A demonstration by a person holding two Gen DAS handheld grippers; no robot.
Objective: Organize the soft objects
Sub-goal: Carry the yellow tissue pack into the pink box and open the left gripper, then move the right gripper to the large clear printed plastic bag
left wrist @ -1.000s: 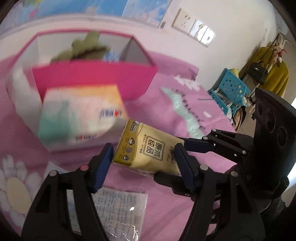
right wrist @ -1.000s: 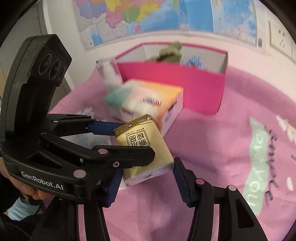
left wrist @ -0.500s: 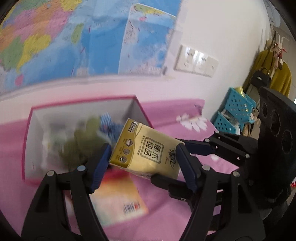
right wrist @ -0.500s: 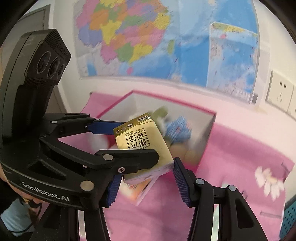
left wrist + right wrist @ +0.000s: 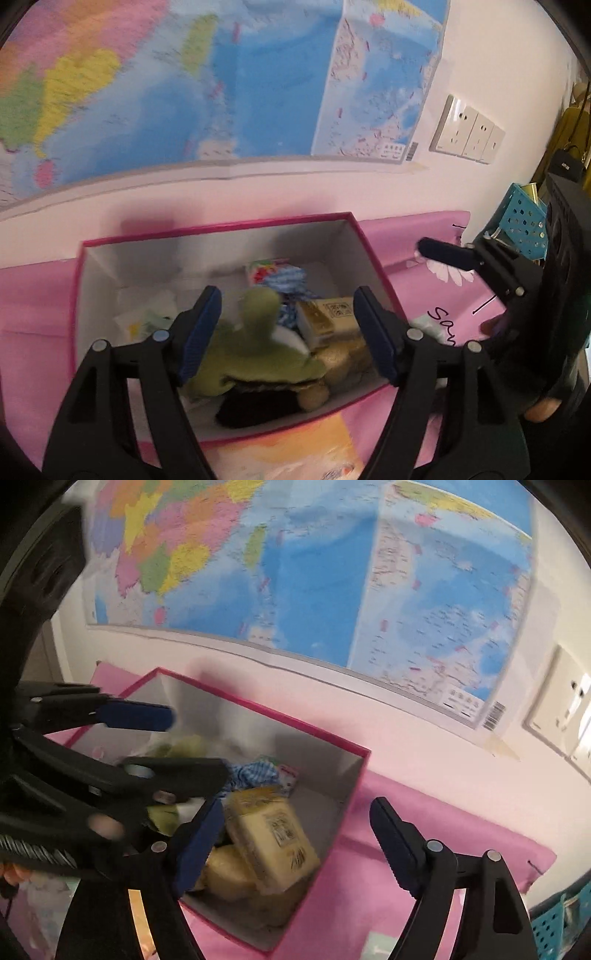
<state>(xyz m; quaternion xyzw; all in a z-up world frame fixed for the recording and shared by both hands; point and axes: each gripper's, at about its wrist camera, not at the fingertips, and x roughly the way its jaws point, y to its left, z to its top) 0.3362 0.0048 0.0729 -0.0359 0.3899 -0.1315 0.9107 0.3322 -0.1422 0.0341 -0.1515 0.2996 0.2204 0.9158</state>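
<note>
A pink box (image 5: 218,227) with grey inner walls stands against the wall, also in the right wrist view (image 5: 266,709). A yellow tissue pack (image 5: 327,317) lies inside at its right end, on other yellow packs; it also shows in the right wrist view (image 5: 273,840). A green plush toy (image 5: 255,343) and a blue checked cloth (image 5: 291,280) lie beside it. My left gripper (image 5: 288,334) is open and empty above the box. My right gripper (image 5: 295,853) is open and empty above the box's right corner.
A pastel tissue box (image 5: 295,454) lies in front of the pink box. A pink patterned cloth (image 5: 424,812) covers the table. A map (image 5: 221,81) and wall sockets (image 5: 467,134) are behind. A blue basket (image 5: 524,221) stands at the right.
Both grippers held the yellow tissue pack together and carried it over the box. They have opened, and the pack now lies inside the box.
</note>
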